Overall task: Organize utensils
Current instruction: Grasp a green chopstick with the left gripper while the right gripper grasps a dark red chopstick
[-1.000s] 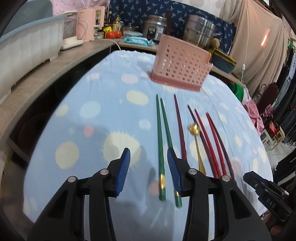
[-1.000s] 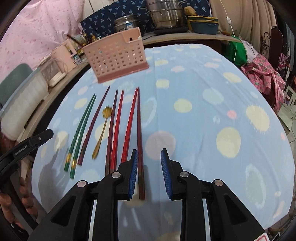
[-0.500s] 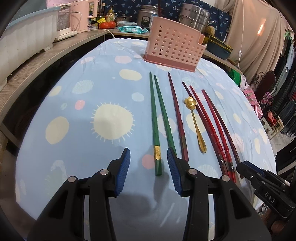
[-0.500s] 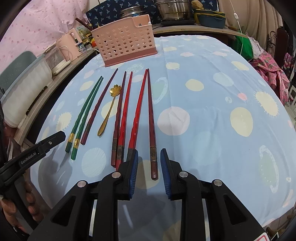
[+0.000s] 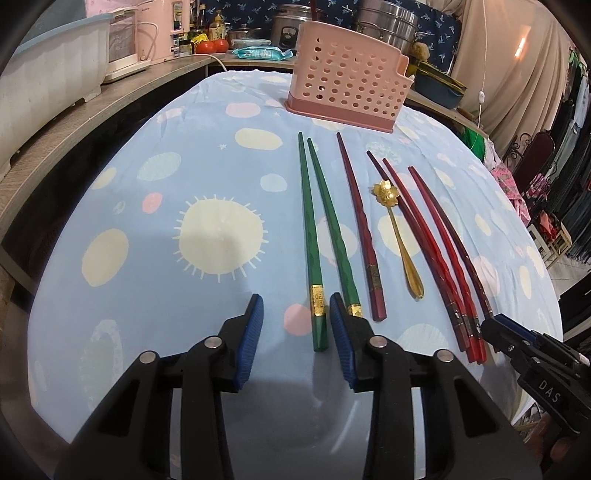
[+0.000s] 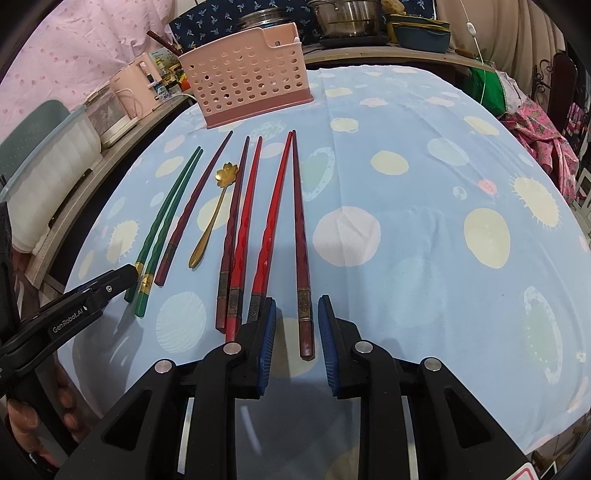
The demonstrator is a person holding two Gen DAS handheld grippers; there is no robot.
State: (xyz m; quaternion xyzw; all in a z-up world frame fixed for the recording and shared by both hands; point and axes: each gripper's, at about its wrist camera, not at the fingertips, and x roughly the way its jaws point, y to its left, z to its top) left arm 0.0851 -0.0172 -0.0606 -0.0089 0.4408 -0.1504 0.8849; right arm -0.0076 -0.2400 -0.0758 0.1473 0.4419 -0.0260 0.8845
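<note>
A pink perforated utensil holder [image 5: 347, 88] [image 6: 247, 81] stands at the table's far side. In front of it lie two green chopsticks [image 5: 312, 236] [image 6: 162, 221], several red and dark red chopsticks [image 5: 436, 251] [image 6: 269, 229] and a gold flower-ended spoon [image 5: 399, 240] [image 6: 212, 221]. My left gripper [image 5: 295, 314] is open, its fingers either side of the near end of one green chopstick. My right gripper [image 6: 297, 317] is open around the near end of the rightmost dark red chopstick [image 6: 301, 258].
The table carries a blue spotted cloth [image 5: 166, 221] [image 6: 443, 221]. A wooden counter [image 5: 74, 122] with a white bin and appliances runs along the left. Pots [image 5: 388, 22] and a curtain stand behind the holder. Each gripper shows at the edge of the other's view.
Both grippers have drawn back toward the near ends of the chopsticks and lowered. The left now straddles a green chopstick's end, the right the rightmost dark red one. Nothing was picked up.
</note>
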